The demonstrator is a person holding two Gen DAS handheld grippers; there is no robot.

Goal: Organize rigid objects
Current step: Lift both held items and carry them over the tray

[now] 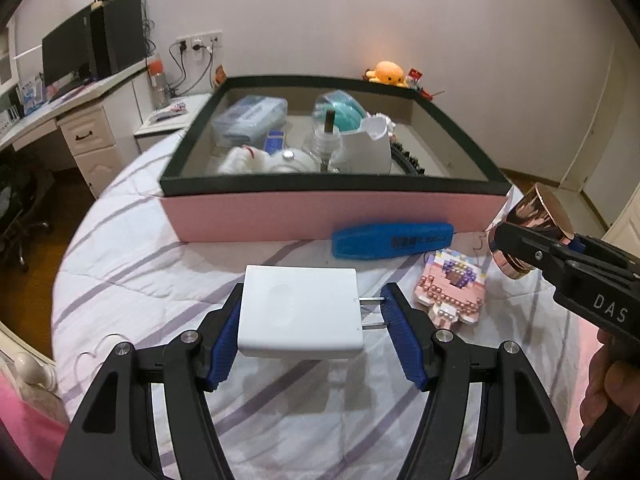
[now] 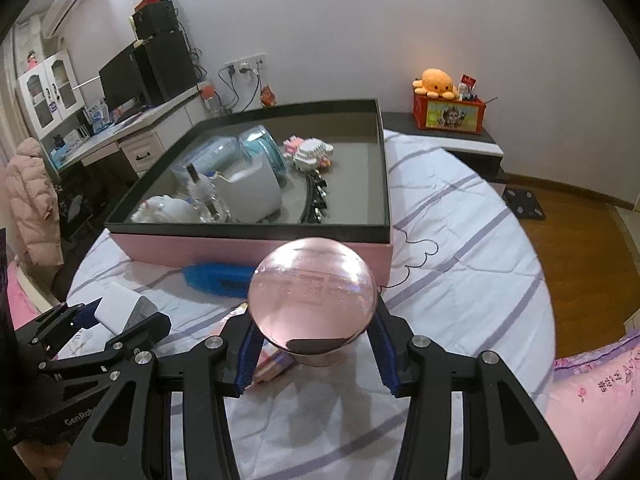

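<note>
My left gripper (image 1: 310, 306) is shut on a white plug-in charger (image 1: 298, 312); its left pad presses the body and its right pad meets the two metal prongs. It is held just above the striped bedsheet, in front of the pink box (image 1: 332, 216). My right gripper (image 2: 314, 322) is shut on a pink glass ball on a rose-gold base (image 2: 314, 290), held above the bed in front of the box (image 2: 248, 250). In the left wrist view the right gripper (image 1: 516, 240) holds the ball's rose-gold base (image 1: 532, 216) at the right.
The box holds a clear case (image 1: 250, 118), a teal jar (image 1: 340, 110), a white cup (image 1: 370, 146) and other items. A blue case (image 1: 392, 240) and a pink block figure (image 1: 452, 288) lie on the sheet before the box. A desk (image 1: 52, 116) stands at left.
</note>
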